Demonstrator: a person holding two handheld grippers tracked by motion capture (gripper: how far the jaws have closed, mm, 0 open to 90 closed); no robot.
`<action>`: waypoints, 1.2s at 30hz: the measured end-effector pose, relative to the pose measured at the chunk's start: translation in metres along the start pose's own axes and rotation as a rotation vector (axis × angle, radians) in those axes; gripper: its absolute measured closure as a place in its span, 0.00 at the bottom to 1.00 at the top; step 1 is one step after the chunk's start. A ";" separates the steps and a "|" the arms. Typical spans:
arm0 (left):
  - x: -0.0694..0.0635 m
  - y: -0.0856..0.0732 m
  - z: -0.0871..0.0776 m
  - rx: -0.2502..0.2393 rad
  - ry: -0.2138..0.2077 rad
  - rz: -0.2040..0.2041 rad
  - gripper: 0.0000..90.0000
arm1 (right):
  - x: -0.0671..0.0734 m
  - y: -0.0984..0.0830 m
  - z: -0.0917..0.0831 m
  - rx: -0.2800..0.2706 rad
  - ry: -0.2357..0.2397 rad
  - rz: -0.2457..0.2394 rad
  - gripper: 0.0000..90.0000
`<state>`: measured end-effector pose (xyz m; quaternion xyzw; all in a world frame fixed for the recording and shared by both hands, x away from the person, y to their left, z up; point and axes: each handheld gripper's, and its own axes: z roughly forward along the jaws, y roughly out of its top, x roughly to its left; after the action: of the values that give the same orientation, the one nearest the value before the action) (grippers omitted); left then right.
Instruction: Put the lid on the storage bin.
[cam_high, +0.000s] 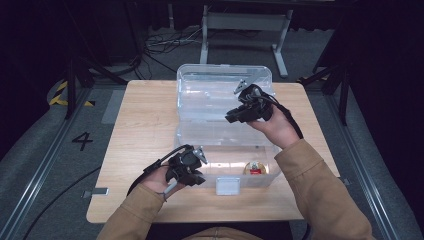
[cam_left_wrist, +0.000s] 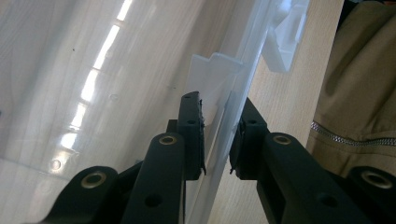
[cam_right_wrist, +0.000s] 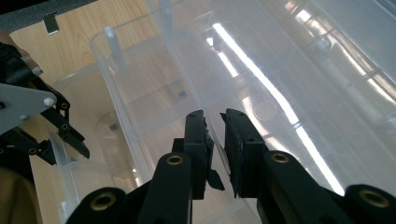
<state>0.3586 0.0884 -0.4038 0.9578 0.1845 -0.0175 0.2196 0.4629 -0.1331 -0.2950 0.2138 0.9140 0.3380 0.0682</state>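
Note:
A clear plastic storage box (cam_high: 220, 150) stands on the wooden table (cam_high: 145, 125), its lid (cam_high: 210, 92) tipped open toward the far side. My left gripper (cam_high: 201, 172) is at the box's near-left corner; in the left gripper view (cam_left_wrist: 219, 105) its jaws are shut on the clear front wall (cam_left_wrist: 219, 135). My right gripper (cam_high: 231, 118) hovers over the box's middle. In the right gripper view (cam_right_wrist: 215, 114) its jaws pinch a thin clear edge, the lid by its look. A small round gold and red thing (cam_high: 255, 168) lies inside at the front right.
The box's white latch (cam_high: 228, 186) hangs at the front middle. A metal frame (cam_high: 245, 30) and cables (cam_high: 165, 42) sit on the floor beyond the table. Bare tabletop lies left of the box. The left gripper (cam_right_wrist: 70, 140) appears at the left of the right gripper view.

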 end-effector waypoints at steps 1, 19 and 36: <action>0.000 0.000 0.000 0.000 0.000 0.000 0.85 | 0.001 0.000 0.000 0.001 -0.001 -0.002 0.88; 0.000 0.000 0.000 0.001 0.000 -0.001 0.85 | 0.014 -0.009 -0.006 -0.010 0.009 -0.018 0.89; 0.000 0.000 0.000 -0.001 -0.006 -0.010 0.85 | 0.024 -0.014 -0.009 0.000 0.028 -0.033 0.90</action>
<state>0.3590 0.0884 -0.4039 0.9567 0.1885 -0.0212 0.2206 0.4339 -0.1377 -0.2969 0.1939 0.9182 0.3398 0.0611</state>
